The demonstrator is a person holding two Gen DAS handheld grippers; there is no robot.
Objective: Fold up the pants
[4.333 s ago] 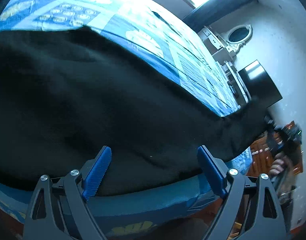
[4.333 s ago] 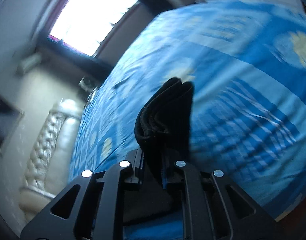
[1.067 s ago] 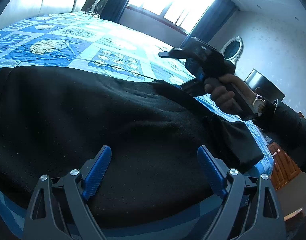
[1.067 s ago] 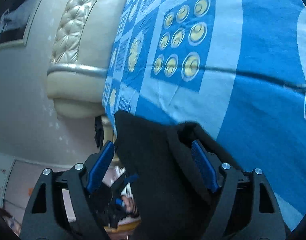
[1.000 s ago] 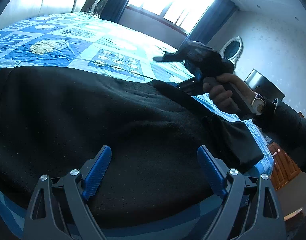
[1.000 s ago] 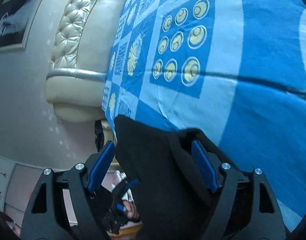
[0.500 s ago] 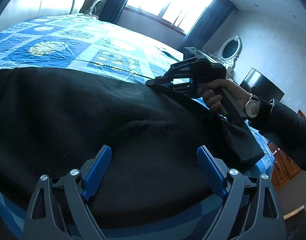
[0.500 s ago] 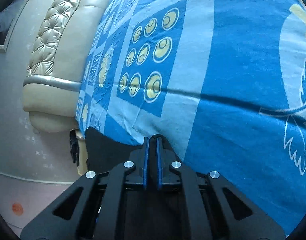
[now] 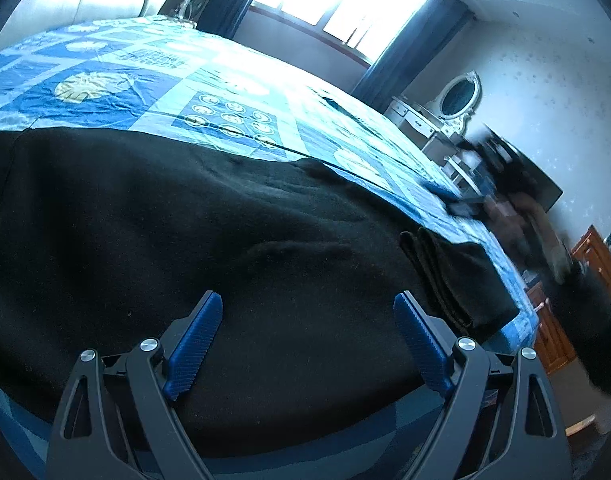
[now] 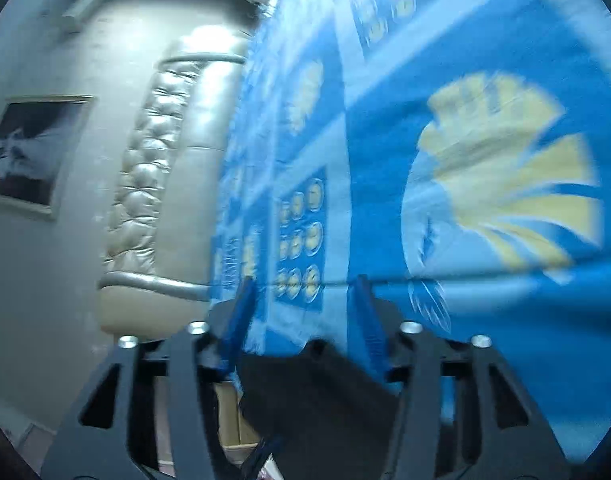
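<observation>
The black pants (image 9: 225, 240) lie on the bed (image 9: 153, 80) (hem at 3 o'clock). Left gripper (image 9: 305, 336) jaws stand apart above them; right gripper (image 10: 303, 320) jaws have just been opening, nothing between.

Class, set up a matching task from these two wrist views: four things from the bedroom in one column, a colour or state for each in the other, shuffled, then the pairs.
1 pants
2 bedspread
3 headboard
4 left tool

A blue with yellow motifs
B open, nothing held
C black, lying flat
D pale, tufted

Pairs: 1-C, 2-A, 3-D, 4-B
</observation>
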